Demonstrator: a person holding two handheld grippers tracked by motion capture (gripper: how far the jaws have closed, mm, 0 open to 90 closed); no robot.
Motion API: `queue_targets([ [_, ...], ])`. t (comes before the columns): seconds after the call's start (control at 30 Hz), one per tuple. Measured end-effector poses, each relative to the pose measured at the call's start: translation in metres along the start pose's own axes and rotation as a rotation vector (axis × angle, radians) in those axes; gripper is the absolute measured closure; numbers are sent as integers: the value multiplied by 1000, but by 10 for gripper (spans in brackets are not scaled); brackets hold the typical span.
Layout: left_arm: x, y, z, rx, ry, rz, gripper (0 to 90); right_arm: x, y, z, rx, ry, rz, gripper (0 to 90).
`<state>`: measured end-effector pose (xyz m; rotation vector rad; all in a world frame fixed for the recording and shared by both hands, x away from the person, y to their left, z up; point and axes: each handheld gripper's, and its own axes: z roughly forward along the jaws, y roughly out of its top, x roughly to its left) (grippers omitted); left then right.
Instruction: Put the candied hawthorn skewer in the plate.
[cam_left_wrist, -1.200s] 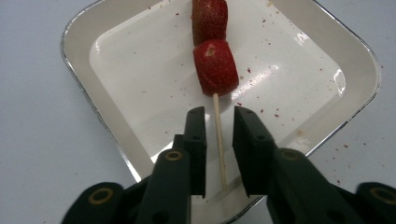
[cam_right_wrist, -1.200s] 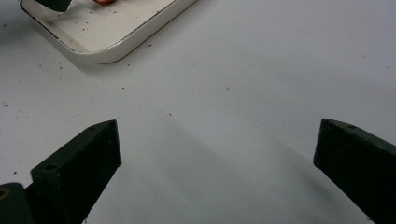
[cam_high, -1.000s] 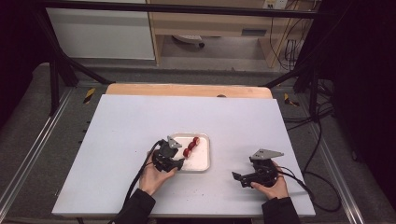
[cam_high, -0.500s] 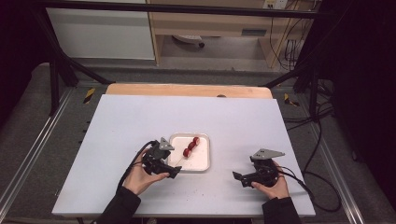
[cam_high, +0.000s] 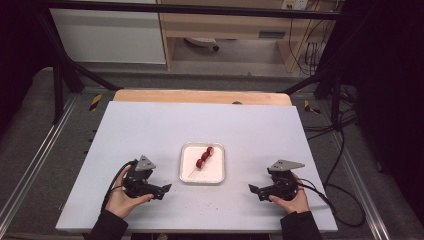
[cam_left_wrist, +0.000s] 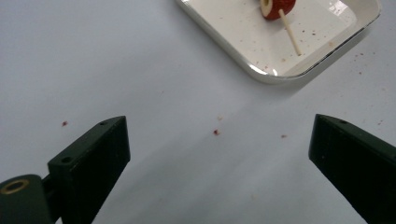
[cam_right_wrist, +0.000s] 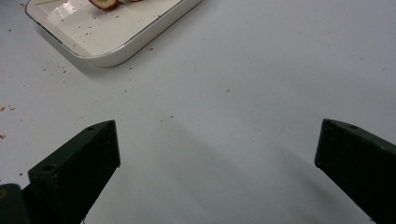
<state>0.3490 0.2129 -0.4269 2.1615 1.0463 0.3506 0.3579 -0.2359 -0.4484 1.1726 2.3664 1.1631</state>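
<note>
Skewer (cam_high: 203, 159) of red pieces, perhaps fruit, in white tray (cam_high: 216, 175) near table's (cam_high: 150, 125) front edge. Left gripper (cam_high: 161, 190) and right gripper (cam_high: 255, 190) flanking, jaws wide, empty.

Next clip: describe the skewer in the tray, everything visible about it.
The skewer is a thin, pale stick that looks wooden, threaded with three red rounds, seemingly fruit; one cut face shows a pale centre in the left gripper view. It lies flat and diagonal inside the white square tray near the table's middle, red pieces toward the far right corner, bare stick end pointing toward the near left. Small reddish crumbs dot the tray floor around it. Only the tray touches it; both grippers sit apart from it, on either side.
</note>
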Motion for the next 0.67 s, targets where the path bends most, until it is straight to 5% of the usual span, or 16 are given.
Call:
queue_targets([
  [0.3, 19, -31, -13, -52, 3, -18, 54, 1, -2, 2, 19, 2, -12, 7],
  [0.67, 22, -38, -12, -66, 5, -4, 66, 3, -4, 5, 40, 7, -24, 7],
])
